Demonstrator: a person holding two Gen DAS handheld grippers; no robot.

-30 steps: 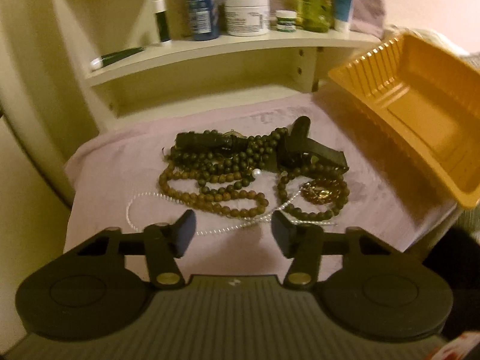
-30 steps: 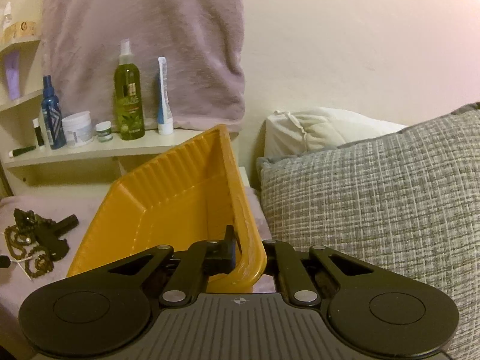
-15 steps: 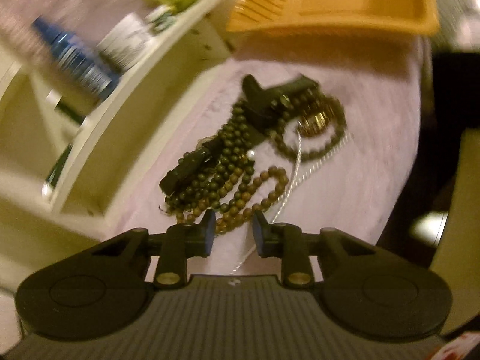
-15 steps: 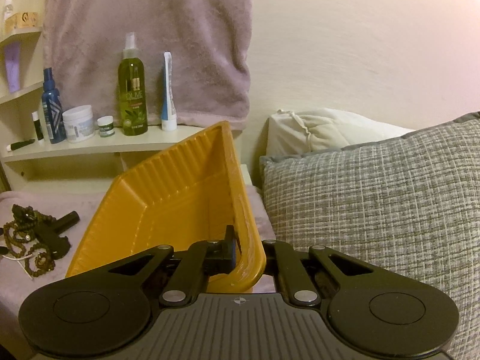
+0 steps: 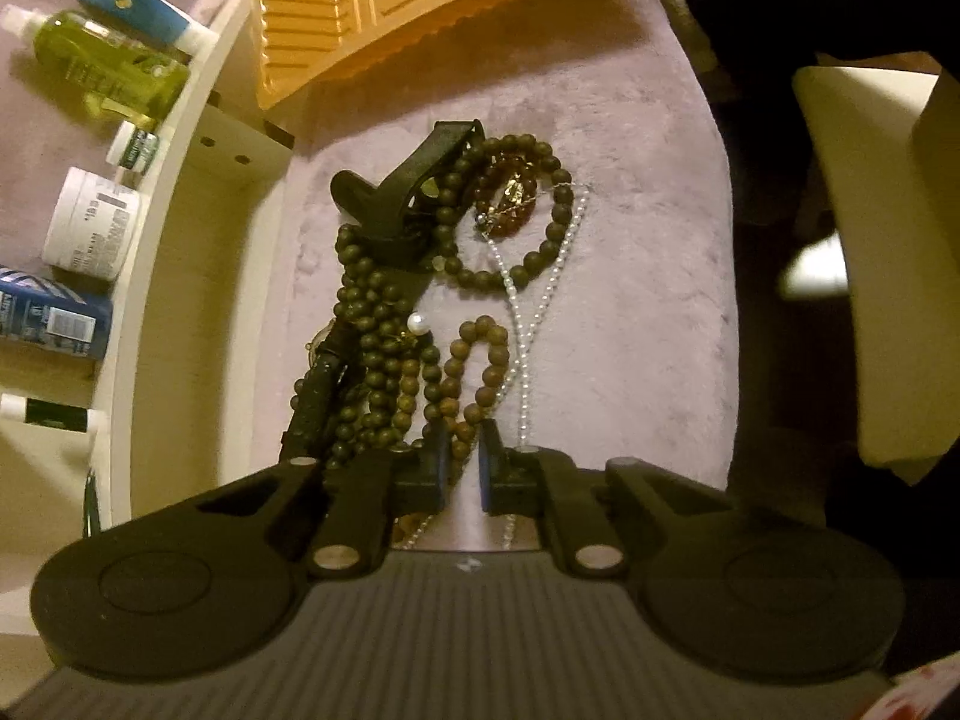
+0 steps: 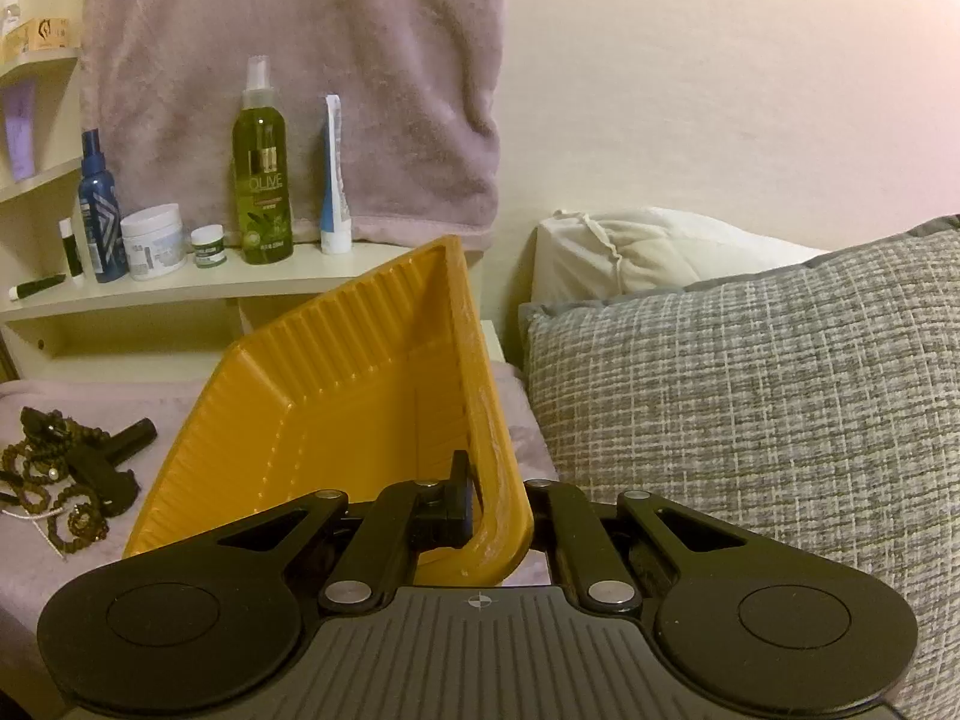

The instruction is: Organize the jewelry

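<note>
- The left tool (image 5: 461, 450) points down at a heap of jewelry on a mauve towel (image 5: 630, 240). Its jaws are closing to a narrow gap, and the end of a brown bead string (image 5: 474, 372) lies between the tips; whether the pads already press on it cannot be told.
- The heap holds dark green beads (image 5: 372, 324), the brown bead string, a loop of larger dark beads (image 5: 540, 252) around a small reddish-gold piece (image 5: 510, 204), a thin pearl strand (image 5: 534, 312) and one large pearl (image 5: 418, 324).
- A black strap (image 5: 414, 192), perhaps a watch band, lies through the heap.
- The pearl strand runs down past the right fingertip and under the left tool.
- The right tool (image 6: 480, 498) is clamped on the rim of a yellow tray (image 6: 336, 408), one finger inside the wall, and holds it tilted up on edge beside the heap.
- In the right view the jewelry (image 6: 60, 480) lies on the towel to the left of the tray, apart from it.
- A cream shelf (image 6: 180, 288) behind the towel carries a green spray bottle (image 6: 262, 180), a blue bottle (image 6: 99, 210), a white jar (image 6: 153, 240) and a tube (image 6: 333, 180).
- A grey checked pillow (image 6: 750, 390) lies right of the tray.
</note>
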